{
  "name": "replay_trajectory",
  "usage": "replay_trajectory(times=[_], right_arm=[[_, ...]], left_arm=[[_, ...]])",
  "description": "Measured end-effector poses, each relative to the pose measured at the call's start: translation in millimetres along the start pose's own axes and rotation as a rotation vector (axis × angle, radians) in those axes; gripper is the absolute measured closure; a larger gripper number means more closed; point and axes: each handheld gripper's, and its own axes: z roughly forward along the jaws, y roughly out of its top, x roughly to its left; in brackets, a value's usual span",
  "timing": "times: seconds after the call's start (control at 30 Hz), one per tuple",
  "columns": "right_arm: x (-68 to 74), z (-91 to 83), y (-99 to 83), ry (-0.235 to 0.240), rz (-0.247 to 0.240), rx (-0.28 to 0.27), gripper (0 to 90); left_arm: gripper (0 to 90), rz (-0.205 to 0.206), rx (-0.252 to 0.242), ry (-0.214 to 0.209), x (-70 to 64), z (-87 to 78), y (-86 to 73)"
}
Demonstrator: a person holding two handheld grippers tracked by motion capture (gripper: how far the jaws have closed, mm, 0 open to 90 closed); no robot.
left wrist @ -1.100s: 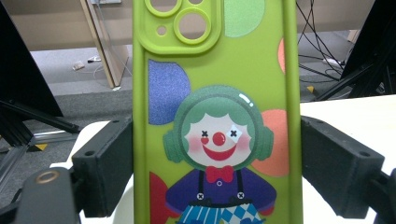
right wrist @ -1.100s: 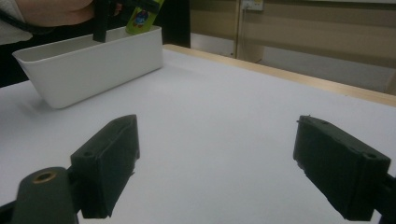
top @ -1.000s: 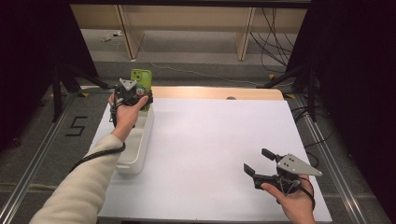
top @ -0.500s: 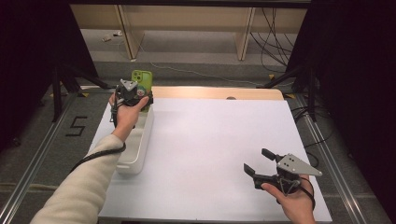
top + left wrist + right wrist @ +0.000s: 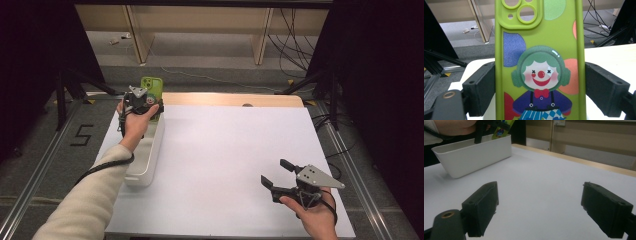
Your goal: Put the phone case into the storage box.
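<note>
Above the far end of the white bin (image 5: 145, 160), a green phone case (image 5: 151, 89) printed with a clown is held upright, clear of the bin's floor. In the left gripper view the case (image 5: 539, 62) stands square between the two black jaws, each pressed flat against one long edge, camera cutouts at the top; so the left gripper (image 5: 141, 102) is clenched on it by its sides, low on its length, with the upper part of the case rising free beyond the jaws.

Judging by this, the step in hand is carrying the case at the bin: either lifting it out or lowering it in, and the pictures alone do not settle which. If it is coming out, the next move calls for a clean rise past the bin's rim and a swing toward the open white table (image 5: 225, 150) on the side of the bin away from the table's edge. If it is going in, the hand should lower the case and open only once it rests.

Well apart from the bin, near the table's near corner on the other side, the right gripper (image 5: 280, 177) rests with jaws spread wide and nothing between them; from its own view the bin (image 5: 471, 155) lies off ahead.
</note>
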Motion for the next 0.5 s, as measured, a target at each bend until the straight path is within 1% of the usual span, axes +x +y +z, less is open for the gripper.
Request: replay_trajectory(times=[0.1, 0.5], right_arm=[[-0.1, 0.0, -0.2, -0.001, 0.001, 0.000, 15.6], [0.0, -0.5, 0.6, -0.002, 0.001, -0.007, 15.7]], left_arm=[[15.7, 0.006, 0.007, -0.002, -0.6, 0.3, -0.6], [15.6, 0.001, 0.026, -0.003, -0.2, 2.9, -3.5]])
